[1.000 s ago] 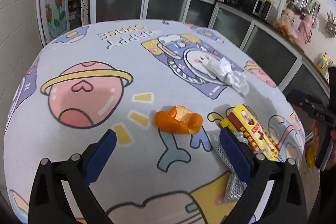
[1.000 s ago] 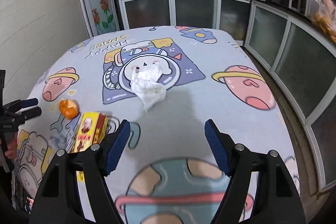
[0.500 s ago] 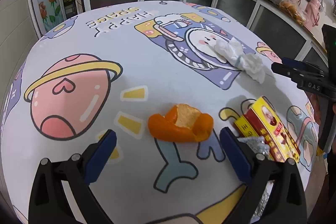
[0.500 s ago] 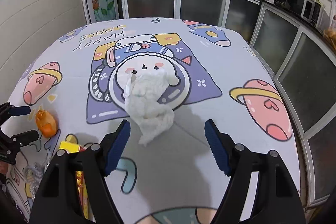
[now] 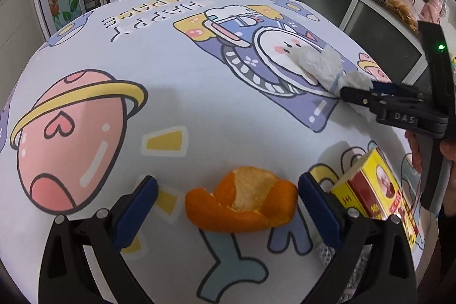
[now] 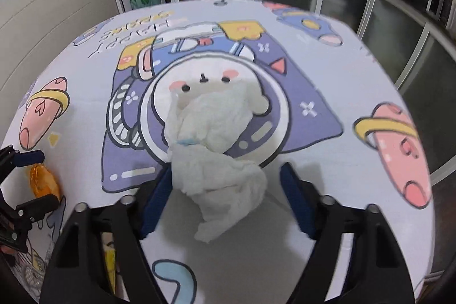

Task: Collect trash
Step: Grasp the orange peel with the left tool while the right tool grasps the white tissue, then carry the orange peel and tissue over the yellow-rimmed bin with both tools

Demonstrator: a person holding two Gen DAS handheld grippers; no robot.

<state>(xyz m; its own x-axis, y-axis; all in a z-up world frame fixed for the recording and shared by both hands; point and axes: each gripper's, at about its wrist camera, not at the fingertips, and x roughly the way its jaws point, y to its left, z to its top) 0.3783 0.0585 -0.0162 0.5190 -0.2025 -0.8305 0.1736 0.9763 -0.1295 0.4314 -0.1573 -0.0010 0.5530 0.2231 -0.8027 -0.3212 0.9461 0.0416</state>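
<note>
A crumpled white tissue [image 6: 216, 161] is lying on a cartoon space-print tablecloth [image 6: 313, 70], bunched into 2 lumps pinched at a narrow waist, where a small pale-blue mark is showing. Its long axis is running from the printed astronaut's face toward the camera in the right wrist view, with a loose flap trailing nearest the lens. The right gripper [image 6: 225, 198] is straddling the nearer lump, its blue pads [image 6: 155, 198] standing on either side; the jaws are closing, the left pad is sitting just against the paper and the right one is apart from it, so nothing is clamped yet.

In the left wrist view, a curled piece of orange peel [image 5: 242, 204] is resting on the cloth, glossy orange outside with pale pith facing up. Its long axis is lying crosswise, from 1 finger toward the other. The left gripper [image 5: 226, 207] is standing spread wide, with the peel between its 2 blue pads [image 5: 135, 207]; the right tip of the peel is just beside the right pad, and a clear gap is separating it from the left pad. A yellow-and-red carton [image 5: 373, 187] is lying just beyond the right finger, near the table's edge.
</note>
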